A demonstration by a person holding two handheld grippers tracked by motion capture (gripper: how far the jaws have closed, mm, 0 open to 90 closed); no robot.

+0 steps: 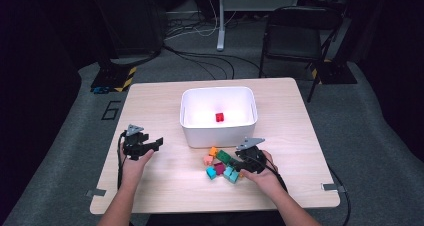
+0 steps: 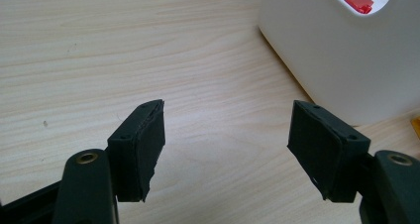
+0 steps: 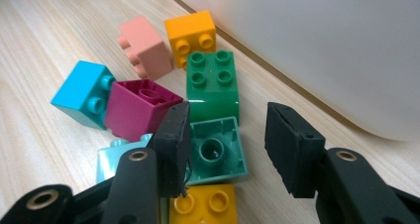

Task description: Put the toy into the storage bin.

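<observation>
Apparently mid-sort: right tool (image 3: 228, 147), jaws slightly parted and gripping nothing, poised over upturned teal brick (image 3: 216, 150) among loose bricks at lower centre, near white bin (image 1: 218, 134). Left tool (image 2: 225, 149) wide open, empty, over bare tabletop (image 2: 99, 60). Next: straddle, pinch, lift to bin.

Only legible mark: large "6" outline on floor (image 1: 111, 110), left of table (image 1: 150, 101).

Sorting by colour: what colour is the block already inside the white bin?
Red block, clearest in the high view.
</observation>
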